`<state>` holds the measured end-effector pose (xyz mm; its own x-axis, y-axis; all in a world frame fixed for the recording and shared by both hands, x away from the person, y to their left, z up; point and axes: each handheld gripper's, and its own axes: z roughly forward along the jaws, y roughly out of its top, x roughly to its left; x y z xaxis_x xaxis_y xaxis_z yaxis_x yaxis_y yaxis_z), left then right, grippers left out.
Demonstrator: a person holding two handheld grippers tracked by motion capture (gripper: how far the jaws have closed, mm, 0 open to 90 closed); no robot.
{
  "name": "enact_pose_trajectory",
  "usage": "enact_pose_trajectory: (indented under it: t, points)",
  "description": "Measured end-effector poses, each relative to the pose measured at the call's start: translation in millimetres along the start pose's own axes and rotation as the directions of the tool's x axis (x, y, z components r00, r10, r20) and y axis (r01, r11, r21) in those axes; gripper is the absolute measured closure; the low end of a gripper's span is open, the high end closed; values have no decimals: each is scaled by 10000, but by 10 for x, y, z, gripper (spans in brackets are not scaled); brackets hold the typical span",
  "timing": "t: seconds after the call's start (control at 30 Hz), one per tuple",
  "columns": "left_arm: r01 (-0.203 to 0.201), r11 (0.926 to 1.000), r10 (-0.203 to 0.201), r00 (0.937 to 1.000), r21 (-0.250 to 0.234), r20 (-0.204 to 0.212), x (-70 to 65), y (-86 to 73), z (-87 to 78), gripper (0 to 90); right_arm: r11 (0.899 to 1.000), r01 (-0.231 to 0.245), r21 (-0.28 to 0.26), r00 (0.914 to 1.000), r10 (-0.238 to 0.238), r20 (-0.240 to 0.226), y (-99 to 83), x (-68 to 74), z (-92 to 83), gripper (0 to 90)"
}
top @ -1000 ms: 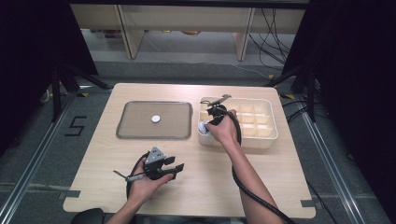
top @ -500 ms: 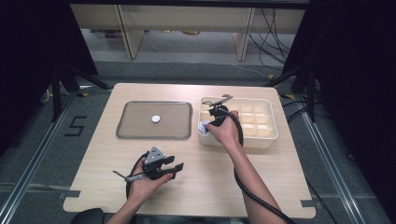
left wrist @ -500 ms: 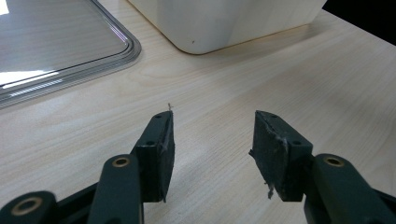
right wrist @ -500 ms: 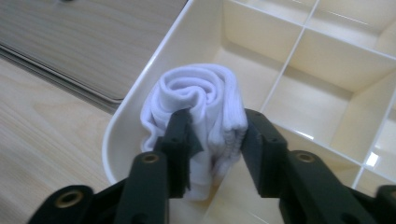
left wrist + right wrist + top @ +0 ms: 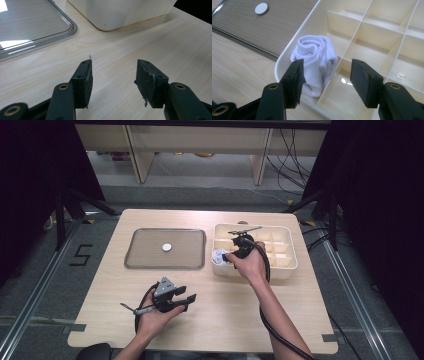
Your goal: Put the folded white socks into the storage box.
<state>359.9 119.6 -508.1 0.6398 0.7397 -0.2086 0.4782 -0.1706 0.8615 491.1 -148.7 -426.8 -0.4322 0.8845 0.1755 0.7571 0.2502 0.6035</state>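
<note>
Room: dark curtains at both sides, shelving and cables beyond the far edge; a pale wooden desk (image 5: 215, 320) carries everything.

Item 1, left gripper (image 5: 186, 301): in my left hand (image 5: 152, 319) near the desk's near edge, well apart from the work. Its fingers (image 5: 83, 81) are spread wide with nothing between them, bare wood beneath. Ahead of them and to one side lies the tray (image 5: 71, 26); straight ahead stands the outer wall of the box (image 5: 120, 13).

Item 2, right gripper (image 5: 227, 256): in my right hand (image 5: 248, 265), over the near left corner of the box (image 5: 290, 265). Its fingers (image 5: 295, 80) have just been opening and now stand released, wide apart.

Item 3, sock (image 5: 317, 60): white, rolled into a bundle, standing on end in the box's corner compartment, spiral face up. It sits just beyond my right fingers, nearer the left one, which overlaps its lower edge in the right gripper view; whether that finger touches it I cannot tell. The other finger stands clear, over the next compartment. In the high view the sock (image 5: 219, 255) shows just left of the fingers.

Item 4, box: cream, divided into compartments by thin walls; those near the right fingers hold nothing but the sock.

Item 5, tray (image 5: 137, 262): shallow, clear-rimmed, left of the box, with a small white disc (image 5: 166, 247) near its middle, well beyond my left fingers.
</note>
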Motion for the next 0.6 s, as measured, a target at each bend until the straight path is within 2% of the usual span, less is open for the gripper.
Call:
enact_pose_trajectory:
  t: [0.03,0.13,0.17,0.23,0.27,0.33,0.37,0.4,0.43,0.47,0.5,0.53,0.57,0.6]
  points:
    - [6,10000,-6,10000,32,-54,-3,3,-5,464,9999,145,-68,9999,-146,-61,-19,-19,-25,456]
    - [-167,9999,167,9998,-15,-74,13,4,-8,458,9997,-162,-201,9995,157,-279,-90,-22,-111,457]
    - [-171,9998,171,9998,-33,-73,15,2,-8,457,9999,-51,-143,9996,47,-268,-105,-38,-145,457]
    - [-151,9999,150,9999,-78,-70,18,-3,-9,454,9996,-143,-242,9989,132,-456,-163,-40,-218,458]
    - [-97,9999,96,9999,-142,-75,19,-10,-4,453,9989,36,-472,9990,-57,-446,-194,-64,-233,458]
    - [-30,9998,28,10000,-203,-69,19,-17,4,449,9991,-108,-411,9996,96,-280,-263,-68,-297,458]
    - [-38,9999,37,9999,-112,-119,16,-15,-5,447,9981,162,-599,9994,-179,-281,-301,-94,-311,459]
    - [-84,9999,83,9999,-114,-125,19,-16,-7,447,9975,203,-670,9990,-230,-395,-338,-102,-331,459]
    - [-122,9999,121,9998,-106,-154,22,-16,-8,446,9979,-212,-609,9988,184,-464,-385,-67,-356,460]
    - [-222,9997,220,9996,-93,-164,27,-14,-11,445,9986,-106,-517,9991,85,-416,-422,-86,-380,461]
    - [-228,9997,226,9996,-105,-176,30,-16,-10,444,9979,-17,-645,9990,-12,-455,-461,-93,-394,461]
    - [-227,9997,225,9996,-121,-182,31,-17,-9,443,9958,321,-859,9981,-363,-489,-496,-120,-403,462]
    - [-128,9998,126,9998,-161,-174,28,-21,-5,442,9967,191,-793,9988,-227,-445,-533,-109,-429,462]
    - [-146,9997,143,9997,-172,-189,30,-22,-5,441,9919,483,-1178,9971,-549,-534,-583,-122,-444,462]
